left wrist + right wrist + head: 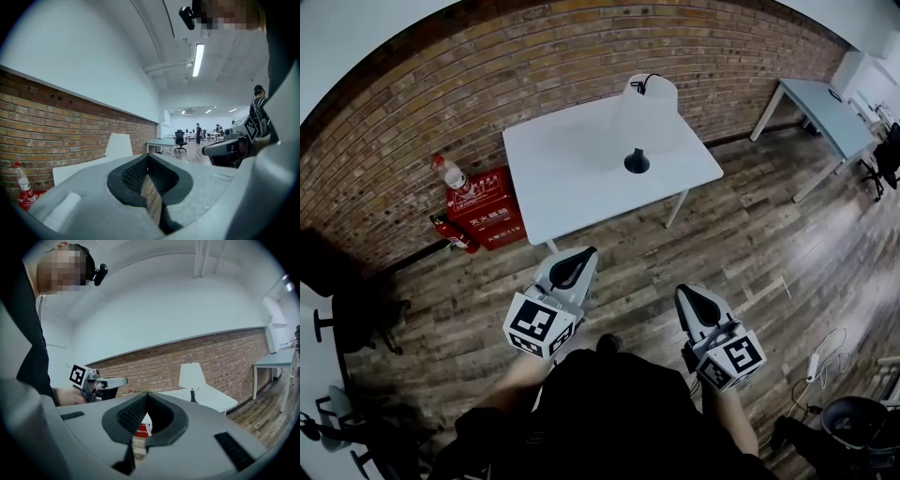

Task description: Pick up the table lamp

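The table lamp [645, 114], with a white shade and a black base, stands upright on the white table [572, 178] near its right end. Both grippers hover over the wooden floor, short of the table's near edge and apart from the lamp. My left gripper [581, 259] has its jaws shut with nothing between them, and so does my right gripper [686, 293]. In the left gripper view, the lamp [118, 145] shows beyond the shut left gripper [147, 157]. In the right gripper view, the lamp [191, 377] stands to the right of the shut right gripper [146, 394].
A red fire-equipment box [492, 211] with a bottle [450, 173] and an extinguisher [450, 232] sits against the brick wall left of the table. A second table [825, 108] stands far right. Black chairs [347, 309] are at the left, cables [820, 361] at the right.
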